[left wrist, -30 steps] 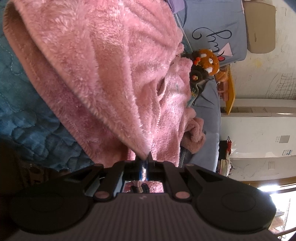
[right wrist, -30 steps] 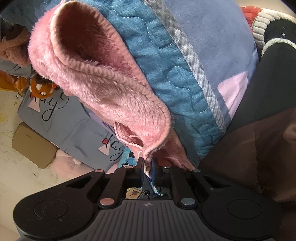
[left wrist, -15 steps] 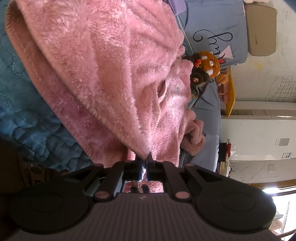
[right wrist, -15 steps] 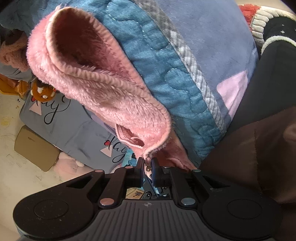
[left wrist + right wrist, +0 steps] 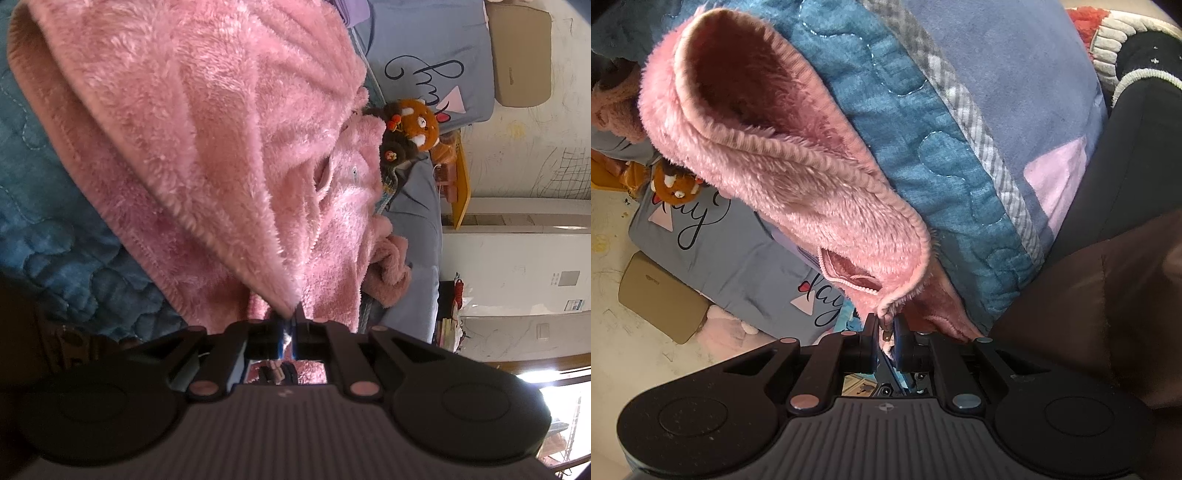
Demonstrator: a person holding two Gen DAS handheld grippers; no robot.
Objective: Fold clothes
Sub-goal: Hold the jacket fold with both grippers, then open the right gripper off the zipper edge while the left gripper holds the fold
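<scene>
A fluffy pink fleece garment [image 5: 207,122] fills most of the left wrist view, hanging over a blue quilted bedspread [image 5: 48,236]. My left gripper [image 5: 290,319] is shut on a pointed fold of its fabric. In the right wrist view the same pink garment [image 5: 798,184] shows its ribbed hem, darker inside and a zipper edge. My right gripper [image 5: 885,326] is shut on the hem corner by the zipper. The cloth is stretched between both grippers.
A blue-grey pillow with script lettering [image 5: 436,66] and an orange plush toy [image 5: 413,125] lie beyond the garment. The pillow [image 5: 701,236] and a tan box [image 5: 661,295] appear at left. A person's dark brown trouser leg [image 5: 1100,295] and black sleeve [image 5: 1126,155] are at right.
Both grippers stay shut on the garment. The cloth has shifted slightly in both views, drawn a little tighter between them.
</scene>
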